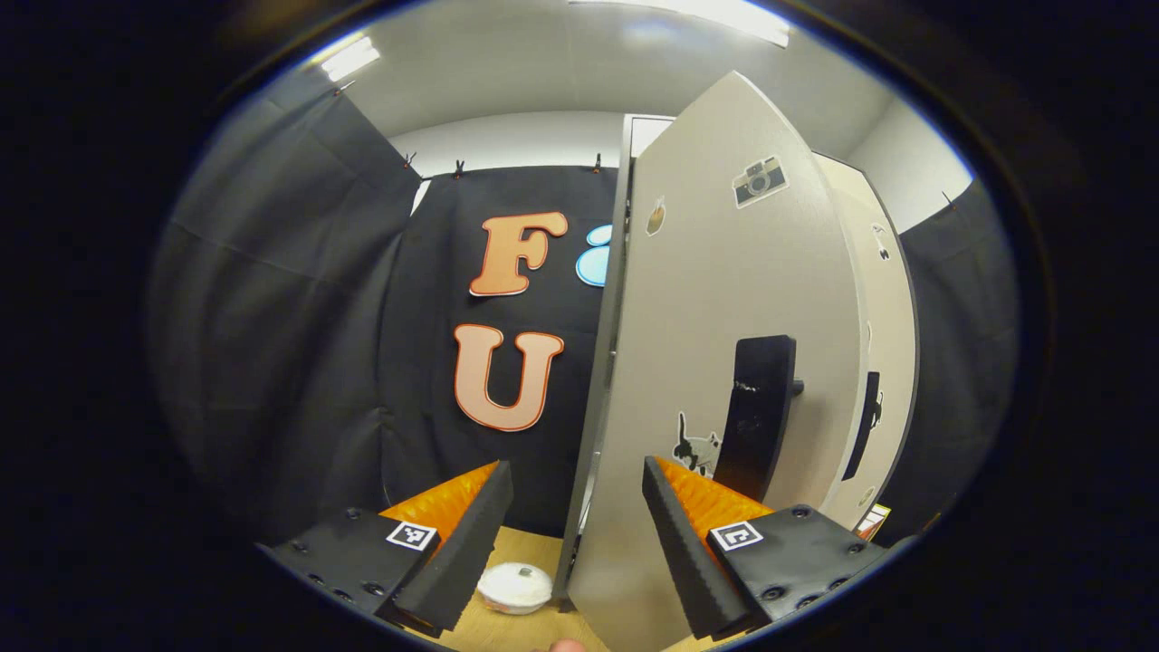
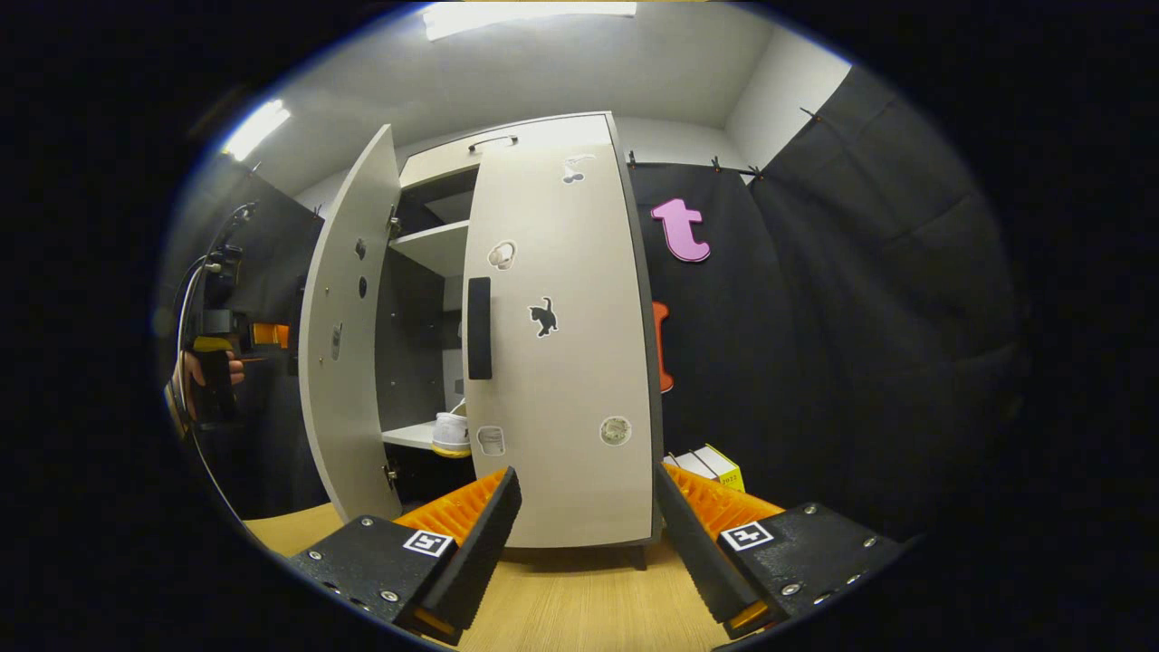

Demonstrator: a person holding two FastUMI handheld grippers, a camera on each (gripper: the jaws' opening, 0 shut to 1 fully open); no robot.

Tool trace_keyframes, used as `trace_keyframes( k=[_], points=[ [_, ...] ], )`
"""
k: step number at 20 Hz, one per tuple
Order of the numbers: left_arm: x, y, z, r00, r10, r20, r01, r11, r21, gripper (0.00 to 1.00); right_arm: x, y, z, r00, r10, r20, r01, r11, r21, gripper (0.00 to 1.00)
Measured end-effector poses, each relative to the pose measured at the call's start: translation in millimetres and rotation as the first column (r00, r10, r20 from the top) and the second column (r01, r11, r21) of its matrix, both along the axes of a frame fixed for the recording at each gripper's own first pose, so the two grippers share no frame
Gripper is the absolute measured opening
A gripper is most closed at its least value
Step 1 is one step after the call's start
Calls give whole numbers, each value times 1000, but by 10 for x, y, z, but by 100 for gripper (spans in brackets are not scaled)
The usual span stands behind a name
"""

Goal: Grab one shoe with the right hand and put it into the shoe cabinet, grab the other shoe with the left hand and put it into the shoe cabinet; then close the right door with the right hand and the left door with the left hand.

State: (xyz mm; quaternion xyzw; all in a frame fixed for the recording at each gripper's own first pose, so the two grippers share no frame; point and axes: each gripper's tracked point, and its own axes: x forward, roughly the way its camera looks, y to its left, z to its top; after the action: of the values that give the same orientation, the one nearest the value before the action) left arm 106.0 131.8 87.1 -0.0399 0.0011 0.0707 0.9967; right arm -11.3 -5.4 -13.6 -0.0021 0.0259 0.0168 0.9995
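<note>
Shoe [image 2: 450, 435] on shelf [image 2: 409, 435] inside cabinet [image 2: 507, 145], behind right door [image 2: 561, 380].

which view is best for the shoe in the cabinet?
Right gripper view: the shoe sits on a lower shelf, seen through the gap beside the open left door. In the left gripper view that door faces the camera.
</note>
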Motion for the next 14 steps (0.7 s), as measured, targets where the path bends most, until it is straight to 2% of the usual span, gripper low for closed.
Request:
trace_keyframes(
  k=[4, 7, 9, 10, 12, 13, 14],
  points=[
    [227, -455, -65, 997, -72, 6, 72, 997, 1, 90, -58, -226, 16, 999, -53, 0, 53, 998, -14, 92],
    [496, -878, -190, 989, -146, -7, 145, 988, -45, 92, -74, -385, 9, 996, -89, -6, 88, 996, -12, 92],
    [635, -977, -254, 991, -132, -23, 130, 990, -53, 92, -88, -461, 4, 994, -109, -10, 109, 994, -7, 92],
    [663, -996, -236, 992, -125, -18, 123, 990, -63, 99, -87, -495, -1, 993, -119, -12, 119, 993, -3, 92],
    [719, -1038, -269, 993, -112, -21, 110, 989, -95, 92, -104, -548, -9, 991, -137, -14, 137, 991, 3, 92],
    [767, -1064, -283, 993, -112, -22, 109, 989, -103, 95, -117, -569, -12, 989, -145, -15, 145, 989, 4, 92],
    [811, -1096, -310, 993, -115, -28, 112, 988, -108, 92, -115, -579, -12, 989, -150, -13, 150, 989, 4, 92]
  ],
)
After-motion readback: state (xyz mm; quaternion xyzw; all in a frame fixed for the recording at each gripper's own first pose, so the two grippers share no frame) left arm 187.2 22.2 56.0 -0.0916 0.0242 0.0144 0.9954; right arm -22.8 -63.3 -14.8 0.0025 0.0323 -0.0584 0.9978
